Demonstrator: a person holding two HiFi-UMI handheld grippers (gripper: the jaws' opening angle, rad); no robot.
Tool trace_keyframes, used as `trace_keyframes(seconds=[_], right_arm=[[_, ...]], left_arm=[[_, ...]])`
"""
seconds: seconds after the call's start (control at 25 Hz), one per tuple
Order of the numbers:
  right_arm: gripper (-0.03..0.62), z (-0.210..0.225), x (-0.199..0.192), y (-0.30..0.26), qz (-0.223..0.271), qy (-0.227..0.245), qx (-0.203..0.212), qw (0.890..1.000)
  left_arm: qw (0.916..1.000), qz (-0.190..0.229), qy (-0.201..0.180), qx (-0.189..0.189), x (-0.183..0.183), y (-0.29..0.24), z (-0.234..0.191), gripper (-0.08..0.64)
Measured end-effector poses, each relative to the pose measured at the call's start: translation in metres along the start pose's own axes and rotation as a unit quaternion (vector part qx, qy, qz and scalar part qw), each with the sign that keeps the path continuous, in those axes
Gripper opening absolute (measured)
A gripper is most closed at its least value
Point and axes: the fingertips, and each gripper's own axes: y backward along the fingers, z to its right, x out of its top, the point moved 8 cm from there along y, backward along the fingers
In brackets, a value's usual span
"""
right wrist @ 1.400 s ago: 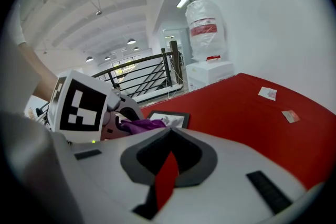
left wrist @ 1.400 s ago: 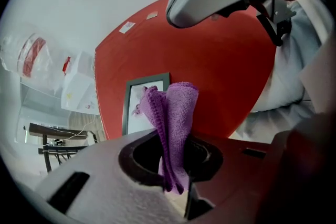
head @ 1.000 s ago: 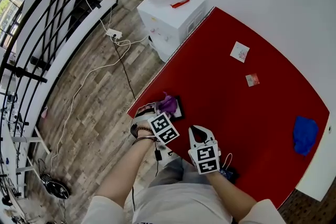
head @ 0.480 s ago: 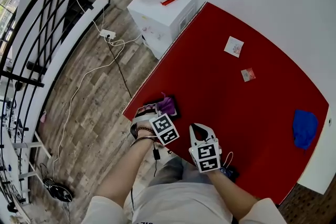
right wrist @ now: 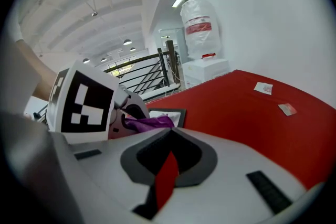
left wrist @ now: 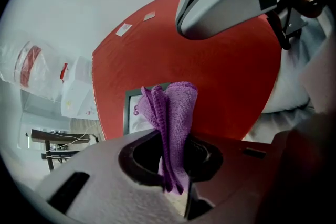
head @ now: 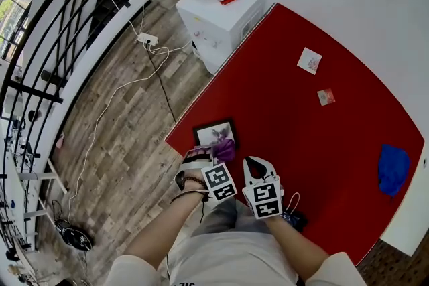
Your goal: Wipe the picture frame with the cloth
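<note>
Between the jaws of the left gripper (left wrist: 176, 150): a folded purple cloth (left wrist: 179, 106), pinched tight, its free end standing out beyond the jaw tips. Just beyond those tips, and partly covered by the cloth in the left gripper view, lies the black-bordered picture frame (left wrist: 130, 113), flat on the red table (left wrist: 226, 76) near its edge. Head view agrees: left gripper (head: 213, 159) at the near table edge, cloth (head: 226, 151) over the frame's near corner, picture frame (head: 210, 133) face up. Whether the cloth touches the frame cannot be told. Right gripper (right wrist: 168, 165): jaws pressed together, only a thin sliver of red table (right wrist: 236, 107) showing through the seam, nothing held. To the left of its jaws, its own view shows the left gripper's marker cube (right wrist: 84, 102), the cloth (right wrist: 149, 122) and the frame (right wrist: 172, 113). In the head view the right gripper (head: 255, 168) sits just beside the left one, over the near table (head: 301, 137) edge. Well ahead of both jaws: two small cards (head: 310, 61) on the table. Well off to the right of the right jaws: a blue cloth (head: 393, 168). Past the far table corner stands a water dispenser (head: 218, 17).
</note>
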Motion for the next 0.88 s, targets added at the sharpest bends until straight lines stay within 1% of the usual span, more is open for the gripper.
trace_keyframes(seconds=[0.12,0.2,0.36,0.44,0.52,0.64,0.76,0.88], right_arm=[[0.005,0.001,-0.001,-0.001,0.000,0.002,-0.002,1.000],[0.005,0.003,-0.003,0.000,-0.002,0.004,-0.004,1.000],[0.003,0.008,-0.006,0.004,-0.004,0.003,-0.010,1.000],[0.004,0.011,-0.008,0.007,-0.003,-0.004,-0.014,1.000],[0.005,0.013,-0.009,0.011,0.000,-0.014,-0.019,1.000],[0.005,0.018,-0.012,0.016,-0.001,-0.021,-0.026,0.999],[0.005,0.025,-0.015,0.017,-0.004,-0.024,-0.030,0.999],[0.005,0.029,-0.016,0.016,-0.005,-0.024,-0.029,0.999]], left_arm=[[1.0000,0.004,0.005,0.001,0.000,0.002,0.003,0.061],[0.9997,0.014,0.012,0.014,0.000,0.005,-0.004,0.061],[0.9970,0.024,0.056,0.048,0.001,-0.002,-0.043,0.061],[0.9956,0.021,0.067,0.061,0.005,-0.011,-0.062,0.060],[0.9952,0.014,0.072,0.065,0.008,-0.020,-0.077,0.061],[0.9961,0.002,0.068,0.057,0.010,-0.030,-0.084,0.060],[0.9973,-0.006,0.049,0.055,0.015,-0.033,-0.080,0.060],[0.9984,-0.008,0.026,0.050,0.020,-0.027,-0.068,0.060]])
